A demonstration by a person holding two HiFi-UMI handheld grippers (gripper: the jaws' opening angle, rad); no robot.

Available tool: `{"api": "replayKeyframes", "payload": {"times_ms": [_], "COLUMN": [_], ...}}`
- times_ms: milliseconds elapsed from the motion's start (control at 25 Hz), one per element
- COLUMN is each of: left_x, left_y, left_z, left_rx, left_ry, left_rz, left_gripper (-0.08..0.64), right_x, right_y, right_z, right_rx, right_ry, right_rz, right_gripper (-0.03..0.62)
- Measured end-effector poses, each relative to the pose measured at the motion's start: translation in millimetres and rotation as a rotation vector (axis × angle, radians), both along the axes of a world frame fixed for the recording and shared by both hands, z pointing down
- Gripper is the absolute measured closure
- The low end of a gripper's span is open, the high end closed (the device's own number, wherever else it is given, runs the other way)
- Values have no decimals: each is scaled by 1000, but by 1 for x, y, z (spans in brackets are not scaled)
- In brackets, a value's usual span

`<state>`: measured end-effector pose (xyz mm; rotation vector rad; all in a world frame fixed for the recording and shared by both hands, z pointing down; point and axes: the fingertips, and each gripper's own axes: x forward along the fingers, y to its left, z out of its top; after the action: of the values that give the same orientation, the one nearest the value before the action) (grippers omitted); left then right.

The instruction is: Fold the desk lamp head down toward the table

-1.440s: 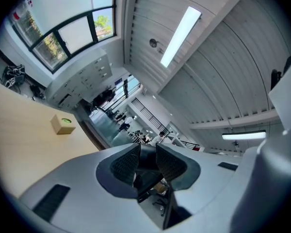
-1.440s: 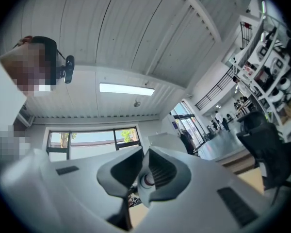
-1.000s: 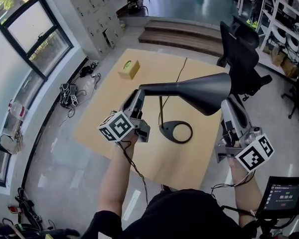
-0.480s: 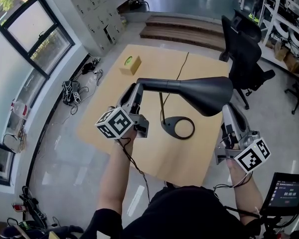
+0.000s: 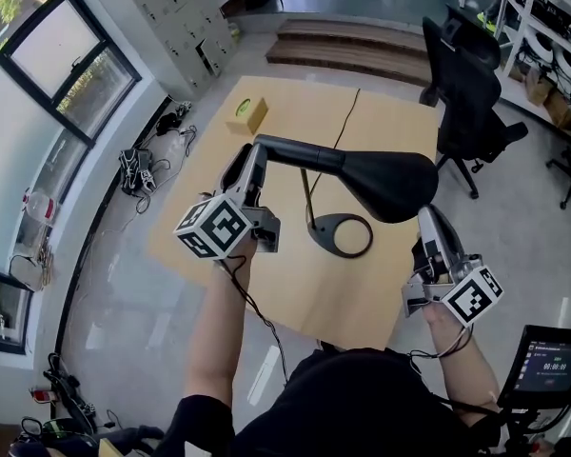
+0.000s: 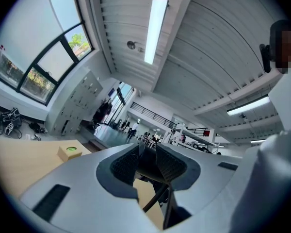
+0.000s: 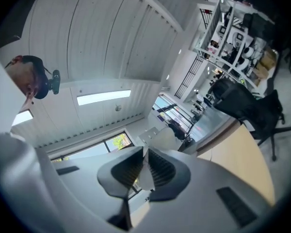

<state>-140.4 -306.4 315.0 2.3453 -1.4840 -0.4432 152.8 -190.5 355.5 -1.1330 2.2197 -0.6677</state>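
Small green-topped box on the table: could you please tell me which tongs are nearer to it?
Left. The left tongs, gripping the lamp arm, are a little this side of the box; the right tongs, clamped on the lamp head, are across the table from it.

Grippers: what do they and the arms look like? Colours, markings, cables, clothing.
Left gripper and right gripper: light grey moulded bodies tapering to the jaws, dark ribbed pads inside. Each carries a white cube with black square markers. A thin black cable trails from each along the forearm. The person wears a black top.
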Motion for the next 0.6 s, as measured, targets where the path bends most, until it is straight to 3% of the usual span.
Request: {"api": "replayKeyframes", "payload": {"times_ms": [320, 600], "left_x": [2, 1], "left_y": [2, 2], "left_z": [-14, -17], "left_rx": [26, 31], "left_ry": [-53, -47], "left_rz": [-10, -18], "left_gripper": [445, 445], "right_x": [-4, -4], "right_y": [1, 1], "right_z": [25, 28], "right_rx": [-64, -67], "right_ry": [-26, -3], "right_rz": [-6, -8], "right_gripper": [554, 554]}}
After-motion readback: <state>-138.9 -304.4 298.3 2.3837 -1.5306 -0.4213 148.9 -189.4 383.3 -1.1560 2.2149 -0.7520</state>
